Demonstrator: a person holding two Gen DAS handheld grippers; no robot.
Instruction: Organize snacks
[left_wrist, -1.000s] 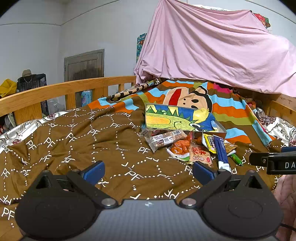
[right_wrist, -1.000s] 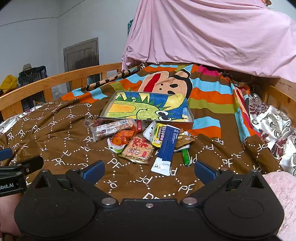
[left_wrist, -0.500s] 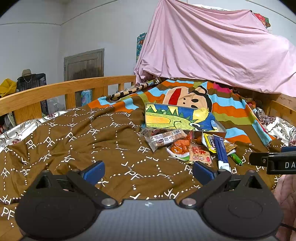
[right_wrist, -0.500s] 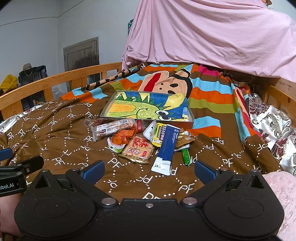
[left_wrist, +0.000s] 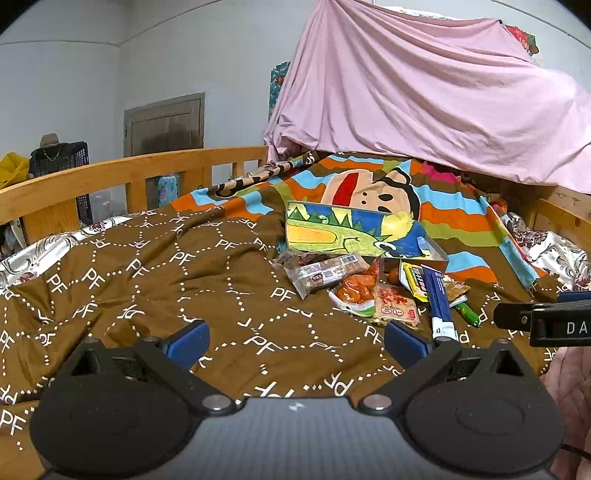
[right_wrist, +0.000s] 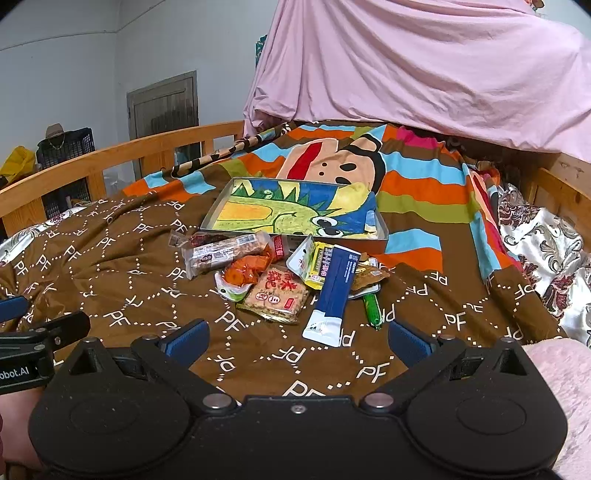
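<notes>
Right wrist view: right hand-held gripper (right_wrist: 297, 338) wide open, empty; left hand-held gripper (left_wrist: 295, 339) likewise.

Very little changes across this second. In the right wrist view, the long blue packet (right_wrist: 338, 288) and the other snacks around it now sit a touch higher in the frame than a second ago, as does the far corner of the dinosaur-print tray (right_wrist: 216, 210). This suggests the right gripper (right_wrist: 295, 338) has dipped or tilted down very slightly. In the left wrist view, the snack pile (left_wrist: 369, 288) and the grey door (left_wrist: 164, 122) behind the bed rail have drifted a hair leftward and upward, so the left gripper (left_wrist: 295, 338) has turned a fraction to the right. No snack has changed place on the blanket.
</notes>
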